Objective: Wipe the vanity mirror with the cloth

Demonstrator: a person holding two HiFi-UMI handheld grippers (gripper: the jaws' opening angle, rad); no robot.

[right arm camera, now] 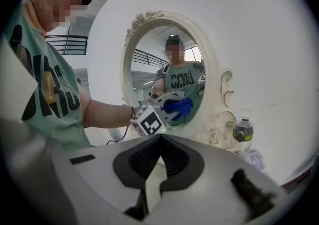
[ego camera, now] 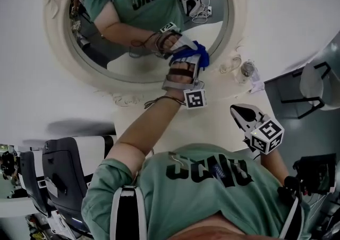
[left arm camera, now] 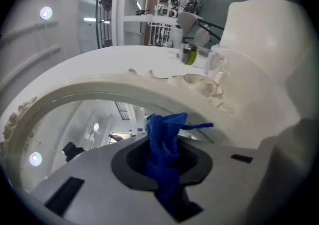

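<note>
An oval vanity mirror in a cream carved frame stands on the white table. My left gripper is shut on a blue cloth, which touches the lower right of the glass. In the left gripper view the cloth bunches up between the jaws of the left gripper, just in front of the mirror frame. My right gripper hovers over the table to the right, shut and holding nothing. From the right gripper view I see the mirror, the left gripper and the cloth.
A small clear bottle with a green band stands right of the mirror's base, a clear wrapper beside it. A dark seat is at lower left. A white chair stands beyond the table's right edge.
</note>
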